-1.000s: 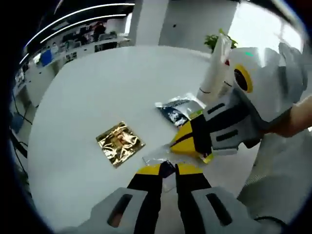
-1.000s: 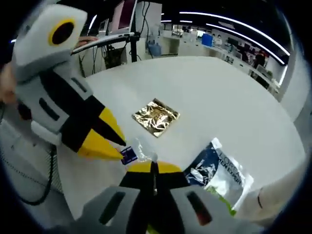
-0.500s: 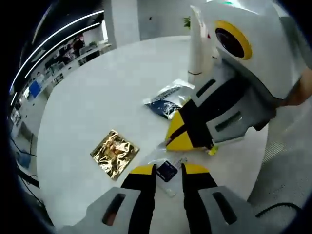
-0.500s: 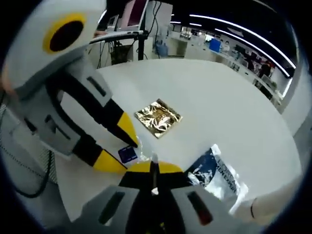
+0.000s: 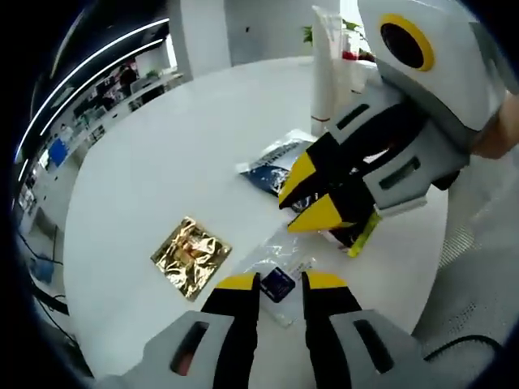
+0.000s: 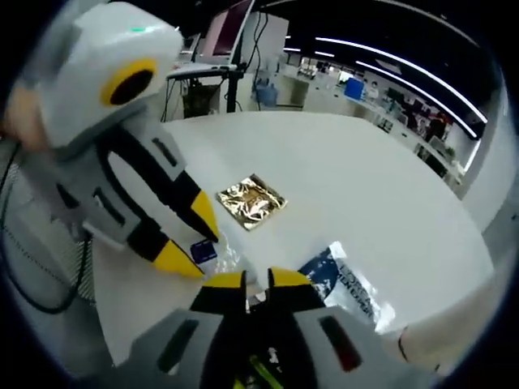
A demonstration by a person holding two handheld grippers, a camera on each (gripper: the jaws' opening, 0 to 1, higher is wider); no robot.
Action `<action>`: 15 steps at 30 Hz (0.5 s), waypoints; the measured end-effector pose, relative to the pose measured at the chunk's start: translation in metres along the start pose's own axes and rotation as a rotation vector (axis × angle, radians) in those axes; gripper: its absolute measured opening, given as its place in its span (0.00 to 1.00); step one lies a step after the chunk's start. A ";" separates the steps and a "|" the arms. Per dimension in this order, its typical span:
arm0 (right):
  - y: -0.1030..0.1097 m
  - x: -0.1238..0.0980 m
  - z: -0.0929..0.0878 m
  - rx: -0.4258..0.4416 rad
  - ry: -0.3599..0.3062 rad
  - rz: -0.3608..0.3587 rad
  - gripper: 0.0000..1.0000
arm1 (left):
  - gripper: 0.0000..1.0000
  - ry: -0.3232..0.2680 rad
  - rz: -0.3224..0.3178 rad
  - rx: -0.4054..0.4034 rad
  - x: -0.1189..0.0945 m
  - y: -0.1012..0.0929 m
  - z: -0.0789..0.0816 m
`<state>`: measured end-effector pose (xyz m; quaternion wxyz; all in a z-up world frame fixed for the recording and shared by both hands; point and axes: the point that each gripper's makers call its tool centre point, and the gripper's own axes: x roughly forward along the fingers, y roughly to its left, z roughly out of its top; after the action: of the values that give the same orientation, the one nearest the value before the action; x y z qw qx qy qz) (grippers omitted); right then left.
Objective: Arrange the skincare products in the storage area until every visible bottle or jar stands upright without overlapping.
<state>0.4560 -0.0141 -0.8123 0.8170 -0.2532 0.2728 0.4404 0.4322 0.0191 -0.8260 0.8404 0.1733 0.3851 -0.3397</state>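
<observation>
A small clear packet with a dark blue square (image 5: 276, 284) lies on the white round table (image 5: 162, 146), between the parted jaws of my left gripper (image 5: 281, 281), which is open. My right gripper (image 5: 310, 197) comes in from the right just above it, jaws apart and holding nothing. In the right gripper view my right gripper (image 6: 255, 280) is open over crinkled clear plastic, and the left gripper (image 6: 190, 239) points at the blue packet (image 6: 203, 251). A gold foil sachet (image 5: 191, 255) (image 6: 251, 201) lies flat to the left. A blue and white pouch (image 5: 280, 166) (image 6: 345, 284) lies flat.
A tall white tube (image 5: 324, 73) stands upright at the far side of the table, behind the right gripper. A yellow-green strip (image 5: 362, 235) pokes out under the right gripper. The table edge (image 5: 405, 292) runs close on the right. Office desks and ceiling lights fill the background.
My right gripper, shut half a second ago, has opened its jaws and lifted slightly. My left gripper opened a second ago and stays open around the blue packet.
</observation>
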 end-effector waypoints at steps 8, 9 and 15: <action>-0.001 -0.014 -0.005 0.016 -0.009 -0.004 0.17 | 0.18 0.004 0.015 -0.013 -0.001 0.000 0.001; -0.001 -0.015 -0.005 0.019 -0.011 -0.003 0.18 | 0.18 0.004 0.016 -0.011 -0.002 0.000 0.001; 0.000 -0.025 -0.008 0.034 -0.017 -0.001 0.23 | 0.20 -0.005 0.016 -0.016 -0.007 -0.001 0.007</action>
<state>0.4429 -0.0341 -0.8017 0.8239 -0.2355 0.2731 0.4373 0.4318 0.0177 -0.8166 0.8455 0.1690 0.3841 -0.3303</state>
